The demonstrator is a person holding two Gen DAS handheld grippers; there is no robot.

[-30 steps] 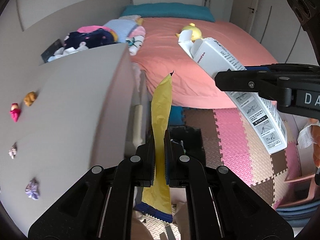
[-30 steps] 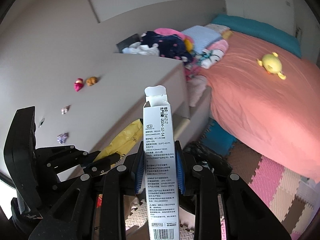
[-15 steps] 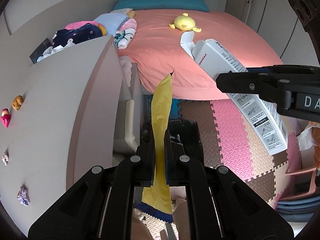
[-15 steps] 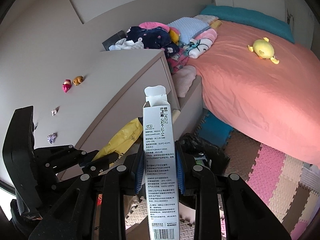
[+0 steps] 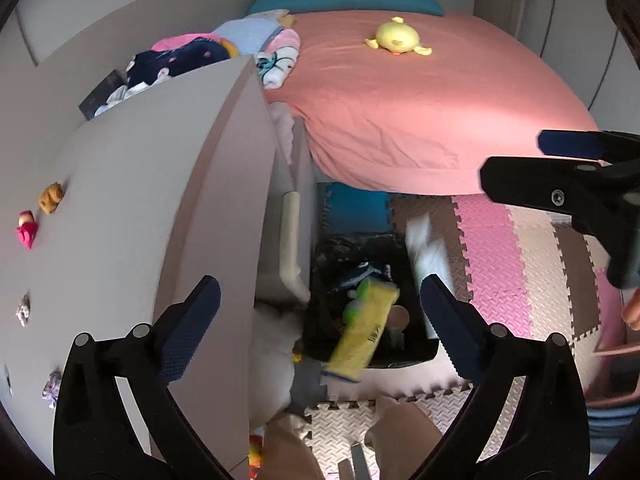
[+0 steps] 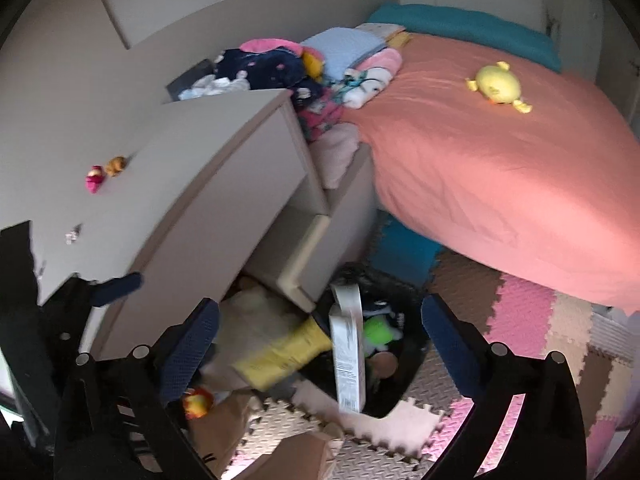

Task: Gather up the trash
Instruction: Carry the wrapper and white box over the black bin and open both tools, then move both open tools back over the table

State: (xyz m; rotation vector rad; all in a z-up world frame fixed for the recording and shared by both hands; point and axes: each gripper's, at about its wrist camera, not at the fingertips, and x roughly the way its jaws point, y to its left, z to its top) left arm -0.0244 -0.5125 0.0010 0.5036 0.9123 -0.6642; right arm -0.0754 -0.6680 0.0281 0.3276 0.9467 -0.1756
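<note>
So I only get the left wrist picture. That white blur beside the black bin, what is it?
Observer: The right wrist view shows it sharply. It is a tall white carton standing on end over the black bin, with print down its side.
Operator: Is the other claw gripping it?
Observer: No. The right gripper is spread wide open, and the carton touches neither finger.
Operator: Is anything hidden behind that grey dresser?
Observer: Yes. Pink patterned clothing is bunched between the dresser and the bed.
</note>
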